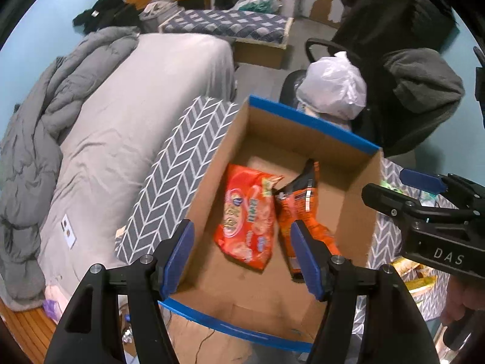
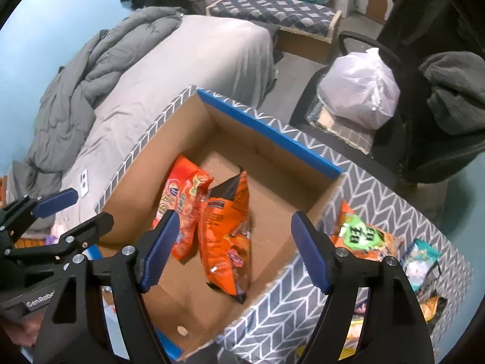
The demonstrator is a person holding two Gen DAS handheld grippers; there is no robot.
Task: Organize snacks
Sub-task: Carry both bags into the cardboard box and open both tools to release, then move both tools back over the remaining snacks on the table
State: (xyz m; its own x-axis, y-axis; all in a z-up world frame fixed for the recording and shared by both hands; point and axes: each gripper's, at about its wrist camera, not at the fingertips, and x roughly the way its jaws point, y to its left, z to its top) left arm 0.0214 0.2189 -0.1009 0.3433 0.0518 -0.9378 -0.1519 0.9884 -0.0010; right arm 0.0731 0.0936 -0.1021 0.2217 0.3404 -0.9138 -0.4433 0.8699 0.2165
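An open cardboard box [image 1: 342, 148] with blue-taped rims holds two snack bags: a red-orange one [image 1: 247, 215] on the left and a darker orange one [image 1: 300, 209] beside it. They also show in the right wrist view, red-orange bag [image 2: 178, 200] and orange bag [image 2: 225, 230], inside the box [image 2: 272, 142]. My left gripper [image 1: 244, 254] is open and empty above the box's near end. My right gripper [image 2: 235, 251] is open and empty above the box. More snack bags [image 2: 363, 236] lie in a grey chevron bin [image 2: 303, 297] to the right of the box.
A bed with a grey sheet [image 1: 127, 115] and a bunched duvet [image 1: 33, 127] lies to the left. An office chair with a white plastic bag [image 1: 333, 88] and dark clothes [image 1: 421, 82] stands behind the box. Another mattress [image 1: 230, 25] lies farther back.
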